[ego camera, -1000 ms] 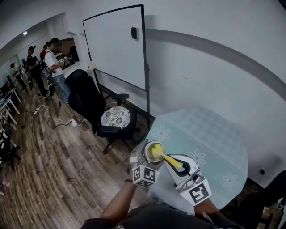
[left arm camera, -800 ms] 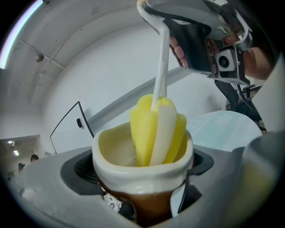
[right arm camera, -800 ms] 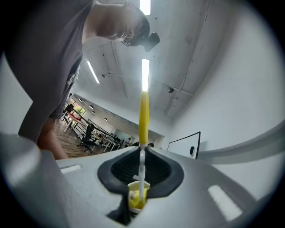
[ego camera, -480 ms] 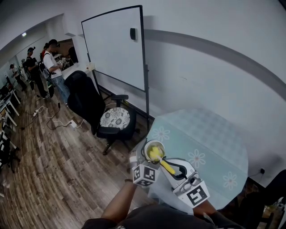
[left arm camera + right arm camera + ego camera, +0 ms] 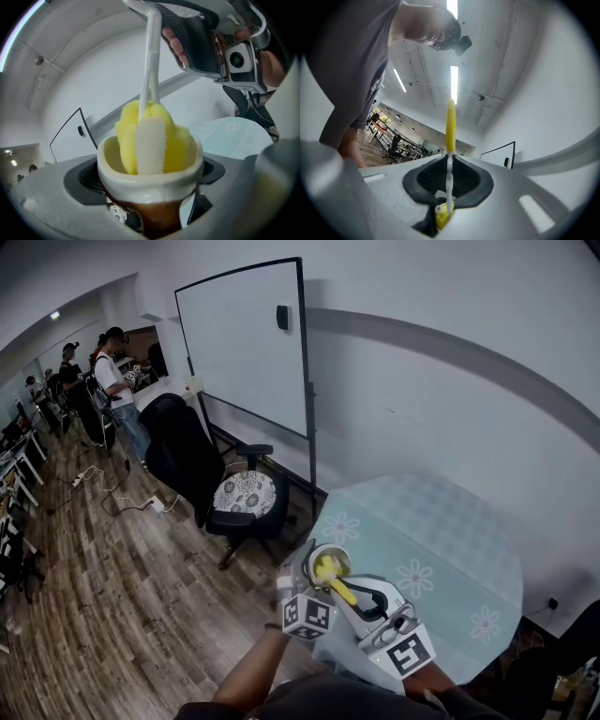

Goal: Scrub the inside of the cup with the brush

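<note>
Beside the worktop (image 5: pixel 441 521), left tool (image 5: pixel 149 213) clamped the cup (image 5: pixel 140 183), right tool (image 5: pixel 446 206) the brush (image 5: pixel 151 140); forceful scrubbing could perhaps wrench it free.

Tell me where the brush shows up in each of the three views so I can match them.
Head view: lower centre, the brush, yellow head in the cup, handle slanting down-right.
Left gripper view: centre, the brush filling the cup, white handle rising to the top.
Right gripper view: centre, the brush handle upright between the jaws.
Shared landmark: the whiteboard.
</note>
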The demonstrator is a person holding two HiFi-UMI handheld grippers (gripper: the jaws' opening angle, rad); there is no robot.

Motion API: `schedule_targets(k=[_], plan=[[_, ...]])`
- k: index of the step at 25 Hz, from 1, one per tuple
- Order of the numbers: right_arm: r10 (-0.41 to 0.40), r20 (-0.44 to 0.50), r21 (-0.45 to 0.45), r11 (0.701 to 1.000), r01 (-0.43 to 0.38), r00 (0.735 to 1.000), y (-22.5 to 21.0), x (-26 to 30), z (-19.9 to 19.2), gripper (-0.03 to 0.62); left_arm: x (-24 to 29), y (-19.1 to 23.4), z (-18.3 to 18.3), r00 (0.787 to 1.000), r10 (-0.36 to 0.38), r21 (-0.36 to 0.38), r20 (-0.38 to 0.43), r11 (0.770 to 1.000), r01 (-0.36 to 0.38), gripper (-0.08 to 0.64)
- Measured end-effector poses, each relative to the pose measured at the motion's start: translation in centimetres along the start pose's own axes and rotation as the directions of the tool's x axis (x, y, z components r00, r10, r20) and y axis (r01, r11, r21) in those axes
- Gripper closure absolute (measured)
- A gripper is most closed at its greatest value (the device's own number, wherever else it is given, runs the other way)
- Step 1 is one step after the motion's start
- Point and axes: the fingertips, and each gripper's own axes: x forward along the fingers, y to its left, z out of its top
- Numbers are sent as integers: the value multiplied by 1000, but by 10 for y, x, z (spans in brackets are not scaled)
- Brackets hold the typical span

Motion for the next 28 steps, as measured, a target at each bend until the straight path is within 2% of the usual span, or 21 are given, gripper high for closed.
schedule_targets(k=[10, 15, 22, 28], plan=[[-71, -13, -18, 997, 71, 997, -17, -7, -2, 554, -3, -3, -3, 1000, -15, -1, -7, 1000, 15, -6], [-68, -14, -7, 998, 68, 998, -18, -13, -5, 554, -1, -2, -7, 1000, -18, -25, -10, 1000, 18, -6], [-60, 61, 8, 998, 60, 996, -15, -21, 16, 554, 0, 2, -23, 999, -14, -83, -41, 997, 11, -6], [-134, 97, 0, 991, 135, 986, -33, -34, 32, 554, 2, 0, -39, 997, -14, -172, -80, 985, 0, -6]])
